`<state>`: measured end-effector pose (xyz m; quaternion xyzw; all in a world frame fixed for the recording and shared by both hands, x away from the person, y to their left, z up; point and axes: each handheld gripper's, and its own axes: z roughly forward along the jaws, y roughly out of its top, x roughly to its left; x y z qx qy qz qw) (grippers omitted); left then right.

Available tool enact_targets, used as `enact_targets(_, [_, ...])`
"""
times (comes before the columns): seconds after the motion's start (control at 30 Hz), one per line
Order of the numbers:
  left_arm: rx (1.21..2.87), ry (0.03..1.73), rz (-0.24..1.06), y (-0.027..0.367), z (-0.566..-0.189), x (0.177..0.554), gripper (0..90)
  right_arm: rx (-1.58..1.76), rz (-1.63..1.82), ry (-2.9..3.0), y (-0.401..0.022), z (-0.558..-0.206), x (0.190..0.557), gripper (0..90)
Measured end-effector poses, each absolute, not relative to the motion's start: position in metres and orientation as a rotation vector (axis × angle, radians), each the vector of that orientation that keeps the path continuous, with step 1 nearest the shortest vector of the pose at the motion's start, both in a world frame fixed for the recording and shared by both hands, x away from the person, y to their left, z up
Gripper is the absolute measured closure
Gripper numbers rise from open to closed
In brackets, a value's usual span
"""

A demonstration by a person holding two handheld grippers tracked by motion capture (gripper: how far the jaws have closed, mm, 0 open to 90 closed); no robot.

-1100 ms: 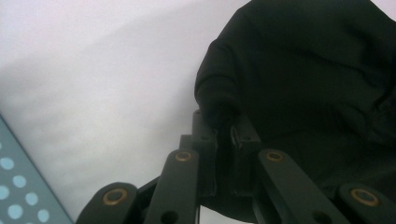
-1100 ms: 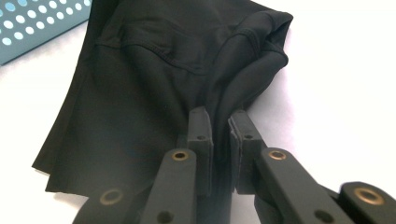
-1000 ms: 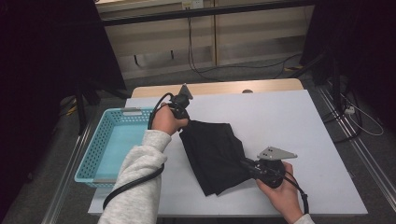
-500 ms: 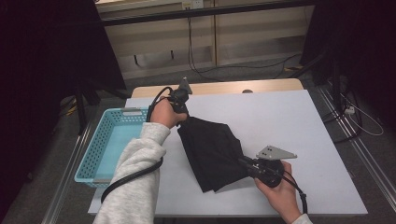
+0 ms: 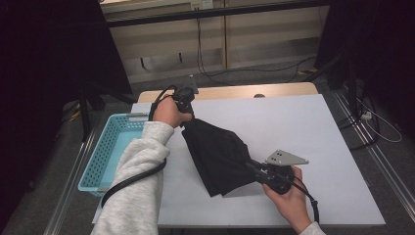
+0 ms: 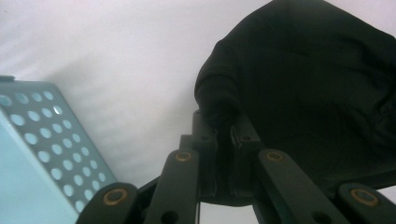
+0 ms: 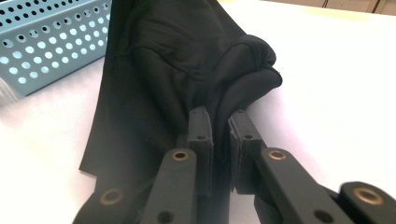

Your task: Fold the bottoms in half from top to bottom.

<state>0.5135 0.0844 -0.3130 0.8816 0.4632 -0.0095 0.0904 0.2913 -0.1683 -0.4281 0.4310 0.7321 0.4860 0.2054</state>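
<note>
Turquoise perforated basket (image 5: 110, 147) sits beside the black cloth (image 5: 215, 154).

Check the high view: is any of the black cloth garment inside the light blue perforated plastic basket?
No, the black cloth garment lies on the white table, stretched between both grippers, beside the light blue perforated plastic basket.

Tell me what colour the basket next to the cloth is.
Light blue, with round holes in its walls. The basket shows best in the right gripper view, beside the black cloth.
</note>
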Motion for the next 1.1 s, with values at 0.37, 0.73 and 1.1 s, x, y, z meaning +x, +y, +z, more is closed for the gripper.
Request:
enact_targets(0.37, [2.626,1.385,-0.035,0.094,-0.297,0.514,83.2,1.175,1.402,1.985,-0.163,-0.418,0.291,81.1])
enact_targets(0.73, [2.609,1.395,-0.016,0.103,-0.278,0.515,83.3,1.138,1.451,1.954,-0.154,-0.408,0.291,81.1])
enact_targets(1.1, [2.576,1.396,-0.022,0.111,-0.268,0.515,83.3,1.111,1.48,1.947,-0.146,-0.404,0.289,81.1])
